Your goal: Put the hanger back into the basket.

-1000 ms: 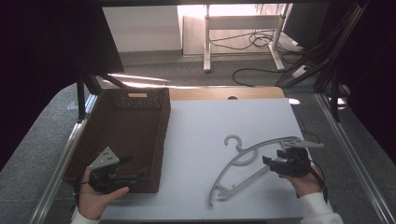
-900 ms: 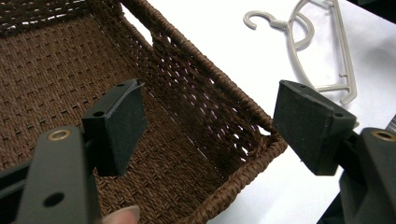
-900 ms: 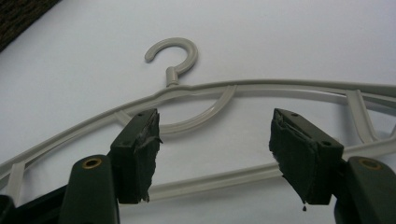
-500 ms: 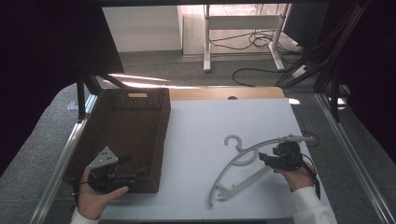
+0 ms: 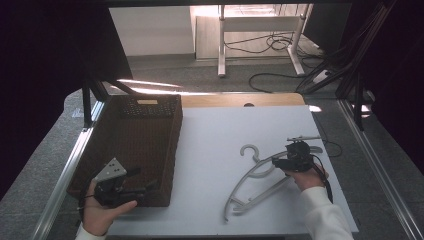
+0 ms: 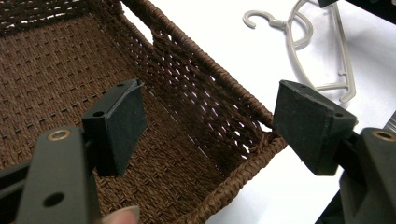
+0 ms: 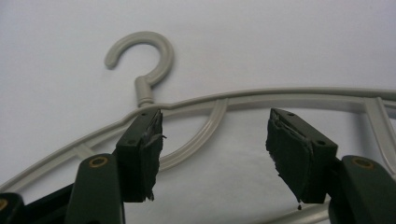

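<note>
Your right tongs (image 5: 278, 161) hover spread and empty over the grey hanger (image 5: 255, 186), which lies flat on the white table (image 5: 210, 140) right of the wicker basket (image 5: 135, 145), whose near corner your released left tongs (image 6: 205, 128) straddle.

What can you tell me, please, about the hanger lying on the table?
The hanger is pale grey, plastic by its look, with a round hook, curved shoulders, an inner arch and a lower bar. It lies flat on the white table, right of the basket and apart from it. The right gripper hovers open at its shoulder bar near the hook.
</note>
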### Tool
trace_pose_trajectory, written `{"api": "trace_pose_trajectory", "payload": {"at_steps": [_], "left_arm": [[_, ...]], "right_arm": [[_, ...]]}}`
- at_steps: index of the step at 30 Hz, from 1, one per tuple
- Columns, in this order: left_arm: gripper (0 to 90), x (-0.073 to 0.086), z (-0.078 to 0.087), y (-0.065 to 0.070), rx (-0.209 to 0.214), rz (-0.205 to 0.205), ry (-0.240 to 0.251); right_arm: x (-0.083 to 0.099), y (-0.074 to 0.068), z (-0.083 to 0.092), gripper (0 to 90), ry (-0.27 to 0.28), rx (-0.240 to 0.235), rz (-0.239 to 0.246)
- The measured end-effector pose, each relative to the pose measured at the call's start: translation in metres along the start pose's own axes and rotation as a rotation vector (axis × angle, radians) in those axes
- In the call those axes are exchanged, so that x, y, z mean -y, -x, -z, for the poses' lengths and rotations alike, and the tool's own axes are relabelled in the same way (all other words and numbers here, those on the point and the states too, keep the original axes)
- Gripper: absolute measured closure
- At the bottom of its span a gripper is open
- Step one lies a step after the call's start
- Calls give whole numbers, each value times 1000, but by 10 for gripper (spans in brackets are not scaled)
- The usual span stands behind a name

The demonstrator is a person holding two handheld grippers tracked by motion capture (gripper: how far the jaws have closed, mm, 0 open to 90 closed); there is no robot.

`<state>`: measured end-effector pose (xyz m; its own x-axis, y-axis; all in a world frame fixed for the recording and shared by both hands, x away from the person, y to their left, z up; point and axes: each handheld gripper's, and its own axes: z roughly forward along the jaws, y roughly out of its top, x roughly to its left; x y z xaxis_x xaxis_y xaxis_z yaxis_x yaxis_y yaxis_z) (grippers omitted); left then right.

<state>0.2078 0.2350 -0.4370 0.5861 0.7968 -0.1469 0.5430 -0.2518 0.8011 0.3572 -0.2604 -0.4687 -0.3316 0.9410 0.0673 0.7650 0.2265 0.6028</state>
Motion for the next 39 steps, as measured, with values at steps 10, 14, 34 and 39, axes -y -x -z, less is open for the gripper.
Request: {"api": "trace_pose_trajectory", "payload": {"at_steps": [10, 14, 34, 39], "left_arm": [[250, 0, 0, -1, -1, -2, 0], [250, 0, 0, 0, 1, -3, 2], [250, 0, 1, -2, -2, -2, 5], [250, 0, 1, -1, -3, -4, 3]], "right_arm": [[-2, -2, -19, 436, -66, 18, -10], [-4, -4, -26, 486, -90, 25, -31], [-9, -12, -44, 644, -179, 76, -83], [-10, -12, -45, 712, -174, 95, -102]]}}
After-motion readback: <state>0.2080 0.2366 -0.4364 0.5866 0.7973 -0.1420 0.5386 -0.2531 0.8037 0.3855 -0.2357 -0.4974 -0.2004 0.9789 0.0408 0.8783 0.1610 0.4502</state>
